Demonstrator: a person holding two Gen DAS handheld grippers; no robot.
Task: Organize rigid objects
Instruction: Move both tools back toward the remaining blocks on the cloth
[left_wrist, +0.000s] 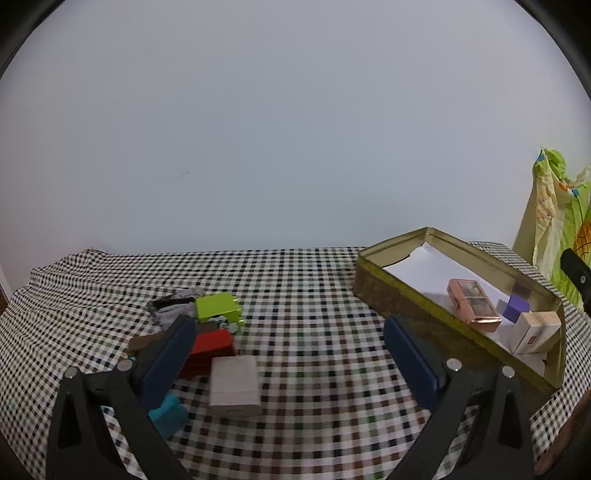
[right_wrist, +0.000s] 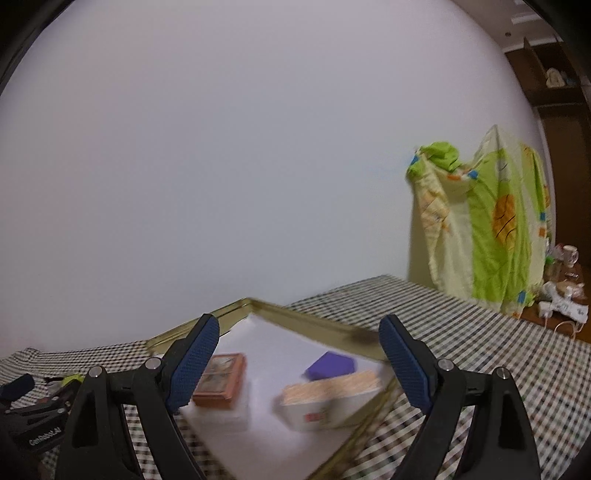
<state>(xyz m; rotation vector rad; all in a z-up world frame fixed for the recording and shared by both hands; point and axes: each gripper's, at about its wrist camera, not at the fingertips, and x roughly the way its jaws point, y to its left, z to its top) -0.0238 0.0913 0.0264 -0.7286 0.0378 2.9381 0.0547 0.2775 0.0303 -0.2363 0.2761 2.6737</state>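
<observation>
A gold tin tray (left_wrist: 399, 295) lined with white paper holds a pink box (left_wrist: 471, 301), a purple block (left_wrist: 516, 307) and a white box with a wood-look top (left_wrist: 535, 330). My left gripper (left_wrist: 290, 350) is open and empty above the checked cloth; a loose pile lies by its left finger: a beige box (left_wrist: 234, 384), a red block (left_wrist: 210, 347), a lime box (left_wrist: 216, 304), a cyan block (left_wrist: 168, 413). My right gripper (right_wrist: 299, 362) is open and empty over the tray (right_wrist: 317, 325), above the pink box (right_wrist: 221, 380), purple block (right_wrist: 330, 363) and white box (right_wrist: 328, 402).
The table wears a black-and-white checked cloth (left_wrist: 314, 288) and stands against a plain white wall. A green and yellow cloth (right_wrist: 480, 229) hangs at the right, with a wooden side table holding mugs (right_wrist: 569, 254) beyond. The left gripper's body shows at the right wrist view's lower left (right_wrist: 33, 417).
</observation>
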